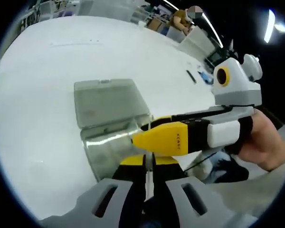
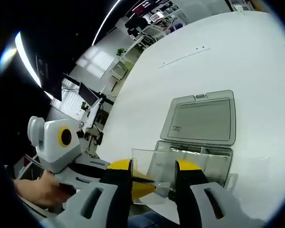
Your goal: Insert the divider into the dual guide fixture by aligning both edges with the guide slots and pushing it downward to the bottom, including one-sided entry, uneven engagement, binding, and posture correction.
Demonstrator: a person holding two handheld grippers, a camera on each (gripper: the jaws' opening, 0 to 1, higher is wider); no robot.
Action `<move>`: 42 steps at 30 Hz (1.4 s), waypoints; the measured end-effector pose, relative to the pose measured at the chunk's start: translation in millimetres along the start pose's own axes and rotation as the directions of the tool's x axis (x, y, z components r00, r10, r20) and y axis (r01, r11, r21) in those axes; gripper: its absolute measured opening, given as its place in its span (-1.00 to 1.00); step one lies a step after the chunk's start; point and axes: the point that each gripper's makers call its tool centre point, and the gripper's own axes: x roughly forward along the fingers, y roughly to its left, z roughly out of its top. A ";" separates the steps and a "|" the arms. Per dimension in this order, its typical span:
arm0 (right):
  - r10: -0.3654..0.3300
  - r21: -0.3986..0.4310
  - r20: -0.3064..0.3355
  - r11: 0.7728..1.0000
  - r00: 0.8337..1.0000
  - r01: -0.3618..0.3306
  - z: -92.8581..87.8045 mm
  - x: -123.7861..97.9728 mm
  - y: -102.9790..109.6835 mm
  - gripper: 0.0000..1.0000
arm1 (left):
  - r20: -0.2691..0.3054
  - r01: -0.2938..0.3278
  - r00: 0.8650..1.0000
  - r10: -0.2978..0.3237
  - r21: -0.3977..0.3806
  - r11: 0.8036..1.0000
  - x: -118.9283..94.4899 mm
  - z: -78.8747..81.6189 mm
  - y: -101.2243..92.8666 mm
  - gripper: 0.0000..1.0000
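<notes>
The clear divider (image 2: 153,167) is a thin transparent sheet held just above the clear box fixture (image 2: 195,160), whose lid (image 2: 199,118) lies open behind it. In the left gripper view my left gripper (image 1: 148,172) is shut on the divider's edge (image 1: 148,164), which I see end-on. My left gripper's yellow tip (image 2: 141,186) enters the right gripper view from the left. My right gripper (image 2: 153,172) has its jaws wide apart, with the sheet spanning the gap between them. Its yellow finger (image 1: 166,137) crosses over the fixture (image 1: 109,148) from the right.
The fixture and its flat lid (image 1: 108,100) rest on a wide white table (image 1: 47,118). A dark pen-like item (image 1: 191,76) lies far off near the table's edge. A hand (image 1: 263,142) holds the right gripper. Desks and shelving (image 2: 92,102) stand beyond the table.
</notes>
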 end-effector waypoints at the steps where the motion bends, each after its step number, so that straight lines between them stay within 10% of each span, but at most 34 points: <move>1: 0.000 0.002 -0.001 1.000 1.000 0.000 -0.3 0.1 0.0 -0.38 | -0.002 -0.001 1.000 0.001 0.000 1.000 0.1 -0.2 0.4 -1.00; 28: 0.081 -0.021 0.019 0.997 0.997 -0.080 3.1 -10.1 -1.5 -0.23 | -0.060 0.028 0.998 -0.033 -0.087 0.996 -13.2 1.8 8.4 -1.00; 42: 0.172 -0.283 -0.003 0.945 0.985 -0.166 -3.0 -17.4 0.7 -0.08 | -0.129 -0.040 0.991 0.022 -0.137 0.990 -16.2 1.2 21.8 -1.00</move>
